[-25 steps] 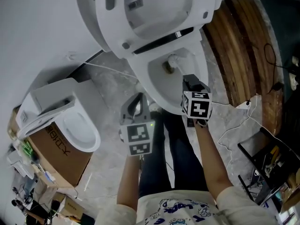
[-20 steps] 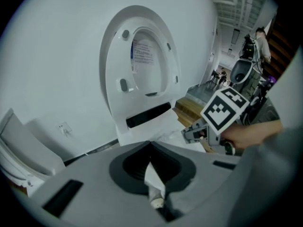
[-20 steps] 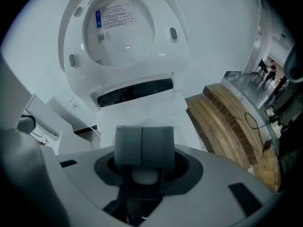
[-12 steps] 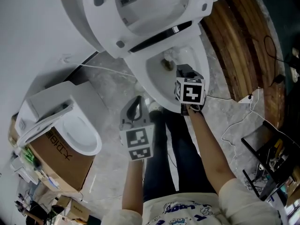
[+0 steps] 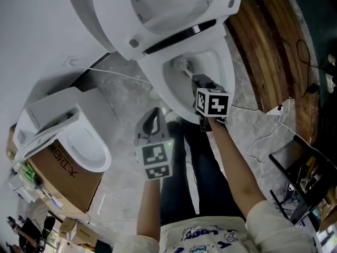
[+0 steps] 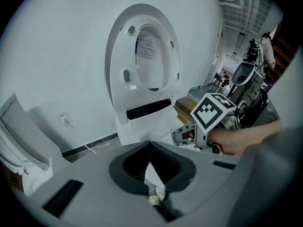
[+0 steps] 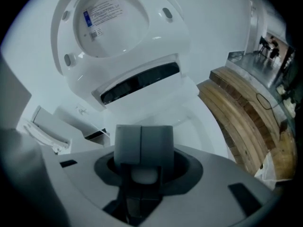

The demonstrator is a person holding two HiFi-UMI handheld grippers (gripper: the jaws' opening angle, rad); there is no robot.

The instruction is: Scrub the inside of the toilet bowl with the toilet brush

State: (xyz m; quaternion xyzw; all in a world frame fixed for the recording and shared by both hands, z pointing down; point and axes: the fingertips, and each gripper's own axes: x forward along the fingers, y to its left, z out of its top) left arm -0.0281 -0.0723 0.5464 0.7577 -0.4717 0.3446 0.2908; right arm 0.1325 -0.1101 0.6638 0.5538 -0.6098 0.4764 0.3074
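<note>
While the jaws of the right gripper (image 7: 143, 144) are pressed together, the white handle of the brush (image 5: 186, 71) is clamped between them. Its far end is dipped inside the bowl (image 5: 227, 70), at upper centre of the head view. The left gripper (image 5: 154, 115) is held lower left of it, over the floor (image 5: 121, 96), with jaws closed on nothing. The lid (image 5: 158, 15) is raised.

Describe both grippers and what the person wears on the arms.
Left gripper: light grey moulded body with rounded jaws, a white cube with black square markers, and a small green light. Right gripper: darker grey body with a marker cube of the same kind. No cables are visible on either. The sleeves are pale cream and end near the elbows.
</note>
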